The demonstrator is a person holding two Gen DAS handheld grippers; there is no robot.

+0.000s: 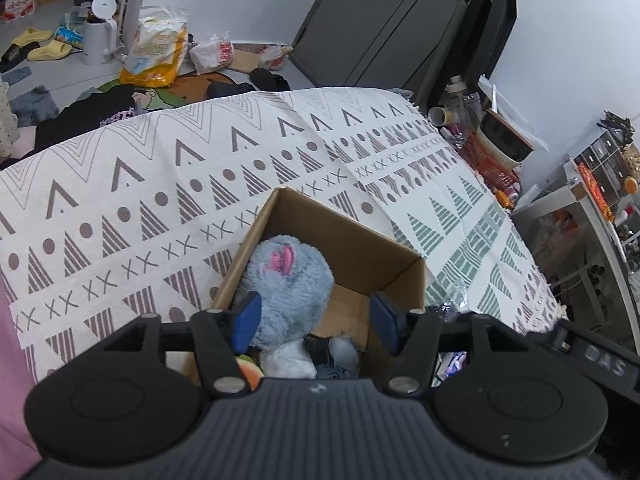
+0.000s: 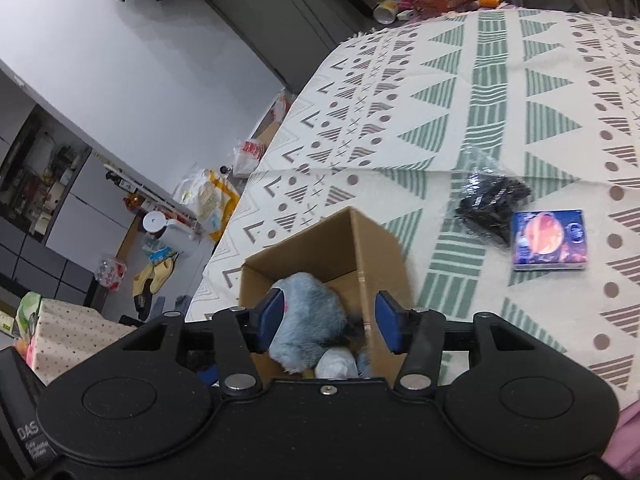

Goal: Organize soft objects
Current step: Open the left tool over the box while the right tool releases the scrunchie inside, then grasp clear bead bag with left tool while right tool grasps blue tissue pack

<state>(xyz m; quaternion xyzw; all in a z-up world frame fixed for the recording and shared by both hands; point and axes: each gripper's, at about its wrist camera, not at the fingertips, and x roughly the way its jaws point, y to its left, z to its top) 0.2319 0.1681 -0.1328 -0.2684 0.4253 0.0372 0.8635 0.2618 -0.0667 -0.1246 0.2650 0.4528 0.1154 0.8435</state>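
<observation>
Left wrist: left gripper [image 1: 316,322] spread over cardboard box [image 1: 348,236].

A cardboard box [image 1: 352,240] stands open on the patterned cloth [image 1: 160,168]. In it lies a plush toy [image 1: 286,280] against the box's left wall, with smaller soft things [image 1: 292,360] at the near end. In the right wrist view, a bag of small parts [image 2: 490,200] lies on the cloth to the right of the box, and a small flat box [image 2: 550,240] lies just beside the bag, nearer the camera.
</observation>
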